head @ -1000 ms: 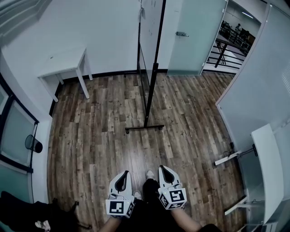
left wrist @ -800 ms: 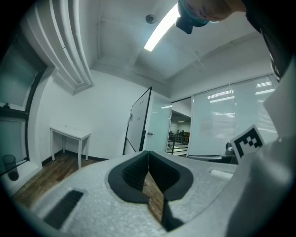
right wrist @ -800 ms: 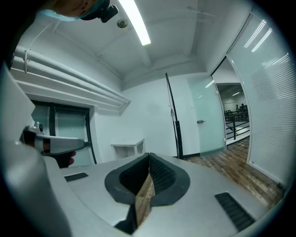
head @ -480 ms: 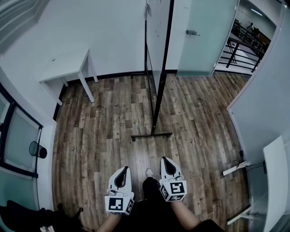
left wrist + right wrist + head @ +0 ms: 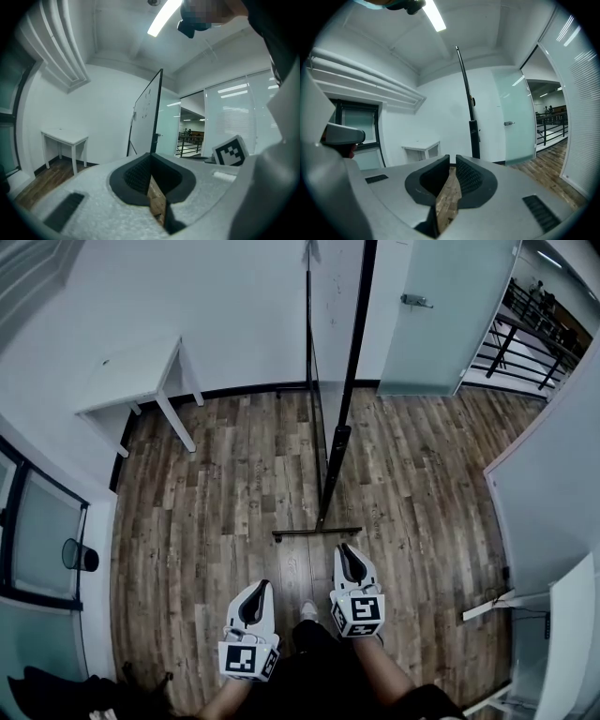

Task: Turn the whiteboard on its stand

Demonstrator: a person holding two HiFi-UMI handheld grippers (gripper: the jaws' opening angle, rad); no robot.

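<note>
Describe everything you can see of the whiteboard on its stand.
The whiteboard is a tall white panel in a thin dark frame, standing and seen nearly edge-on from the head view. A black post with a thicker sleeve partway up runs down to a dark foot bar resting on the wood floor. Faint marks show on its face in the left gripper view. Nothing touches it; the left gripper and the right gripper are short of the foot bar.

White table (image 5: 131, 376), frosted door (image 5: 450, 315), wood floor (image 5: 216, 512)
</note>
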